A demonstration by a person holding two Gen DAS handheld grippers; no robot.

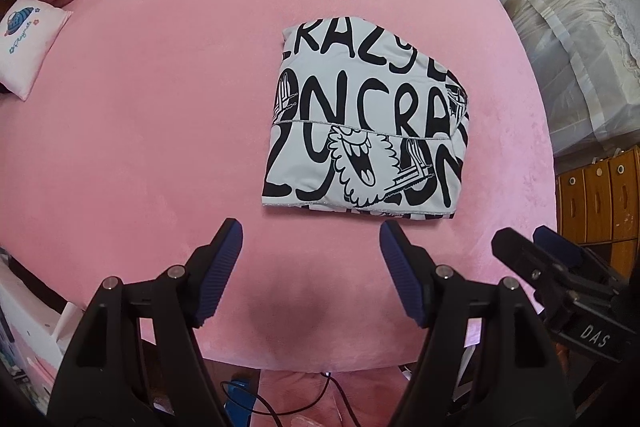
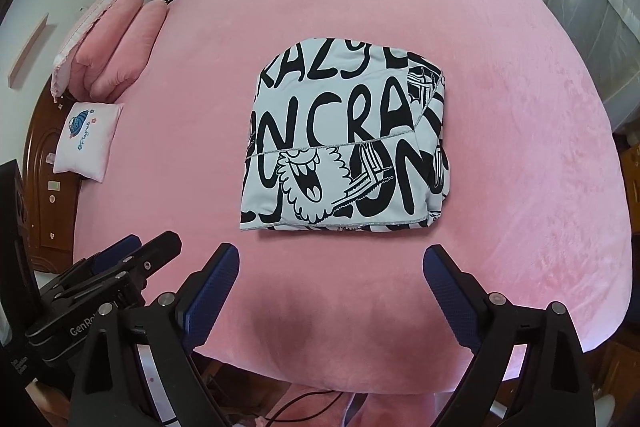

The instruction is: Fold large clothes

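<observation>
Folded printed garment (image 2: 344,143) flat on pink bed (image 2: 520,167); right gripper (image 2: 331,269) spread wide, empty, nearby.

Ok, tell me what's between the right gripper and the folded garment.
Nothing: only bare pink bedspread separates the right gripper from the folded garment, seen in the right wrist view.

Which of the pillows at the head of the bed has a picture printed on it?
The small pale pillow lying nearest the grippers: it carries a blue cartoon design with lettering. The plain pink pillows stacked beyond it show no print.
</observation>
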